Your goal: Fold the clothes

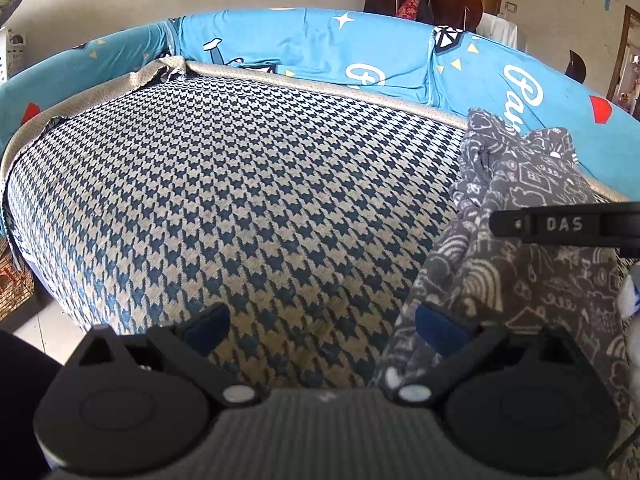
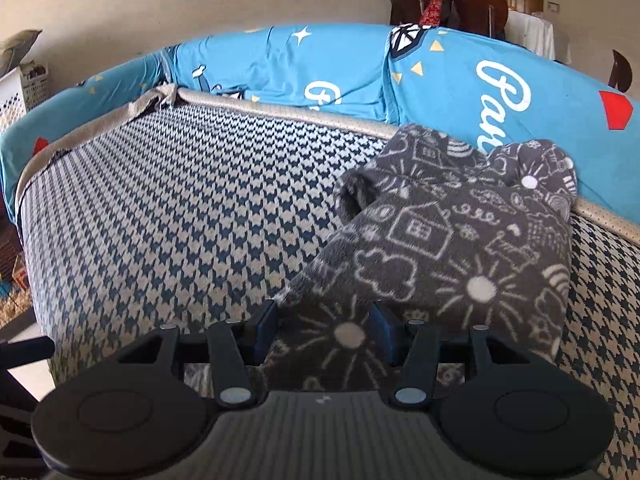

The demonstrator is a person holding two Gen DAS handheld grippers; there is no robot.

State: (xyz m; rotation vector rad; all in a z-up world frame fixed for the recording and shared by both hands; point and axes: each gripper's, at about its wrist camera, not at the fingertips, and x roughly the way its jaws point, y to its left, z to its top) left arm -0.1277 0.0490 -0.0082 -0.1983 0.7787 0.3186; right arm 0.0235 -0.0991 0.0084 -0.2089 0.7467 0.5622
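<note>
I have the garment point(image 2: 440, 248), a dark fleece piece printed with white doodles, lying bunched on the sofa seat point(image 2: 160, 220), its far end heaped against the blue back cushion point(image 2: 460, 80), so there is bare houndstooth to its left to spread it on. My right tool point(image 2: 326, 322) is at the near edge of the cloth: the fabric runs between its two fingers, which stand fairly close on either side of it, but I cannot tell whether they actually pinch it or only straddle it. I judge I have it there because the near hem is the easiest handle for dragging the piece flat. My left tool point(image 1: 324, 326) is spread wide and carries nothing; its left finger hangs over bare seat while its right finger sits at the garment's point(image 1: 520, 264) left border, where it could take a second corner. From this side the right tool's finger point(image 1: 560, 226) shows as a dark bar crossing the cloth. With two corners held I could lift and shake it out; pulled from a single point it would likely stay in a lump.
</note>
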